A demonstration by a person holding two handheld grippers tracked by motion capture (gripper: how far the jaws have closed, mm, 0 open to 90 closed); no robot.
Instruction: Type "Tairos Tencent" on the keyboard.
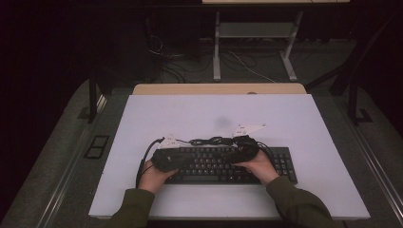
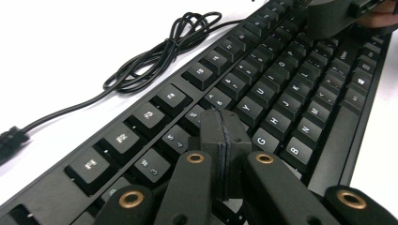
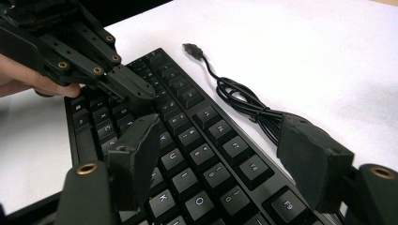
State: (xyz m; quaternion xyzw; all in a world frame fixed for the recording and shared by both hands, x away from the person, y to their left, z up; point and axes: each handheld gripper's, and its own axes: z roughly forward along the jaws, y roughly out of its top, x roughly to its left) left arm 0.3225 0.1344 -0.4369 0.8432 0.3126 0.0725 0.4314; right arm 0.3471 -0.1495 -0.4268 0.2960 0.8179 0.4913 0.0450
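Note:
A black keyboard lies on the white mat near the front edge. Its cable is bundled behind it, with the USB plug loose on the mat. My left gripper is shut with nothing between its jaws. Its tip hovers low over the number and upper letter rows; I cannot tell whether it touches. My right gripper is open over the right half of the letter keys, its jaws spread wide. The left gripper shows beyond it, pointing at the keys. Both grippers meet above the keyboard's middle.
The white mat covers a wooden table. Bare mat lies behind and beside the keyboard. The floor past the table holds cables and a metal frame. The person's hands rest at the keyboard's front.

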